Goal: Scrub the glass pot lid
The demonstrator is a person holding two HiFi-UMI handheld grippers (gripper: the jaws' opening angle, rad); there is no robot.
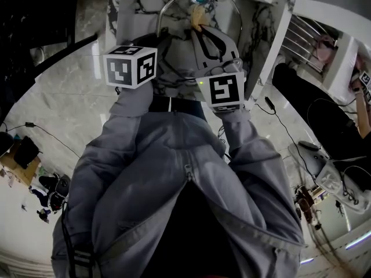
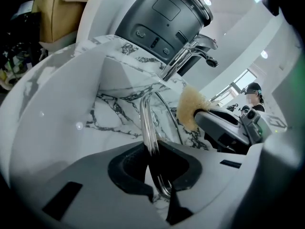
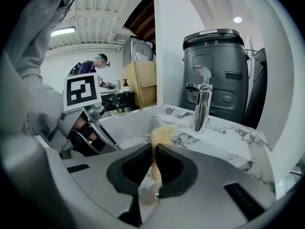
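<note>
- My left gripper (image 2: 155, 166) is clamped on the rim of the glass pot lid (image 2: 148, 120). The lid stands on edge over the sink (image 2: 52, 128) and runs toward 12 o'clock from the jaws.
- My right gripper (image 3: 155, 168) is closed tight on the handle of the scrub brush (image 3: 162, 136).
- In the left gripper view the tan bristle head sits at about 2 o'clock of the lid's rim (whether it touches the glass, I can't tell).
- I judge this to be the start of scrubbing: the lid is secured and the brush is presented.
- Next I'd press the bristles onto the glass and stroke, gripping firmly with the left so the lid doesn't swivel.
</note>
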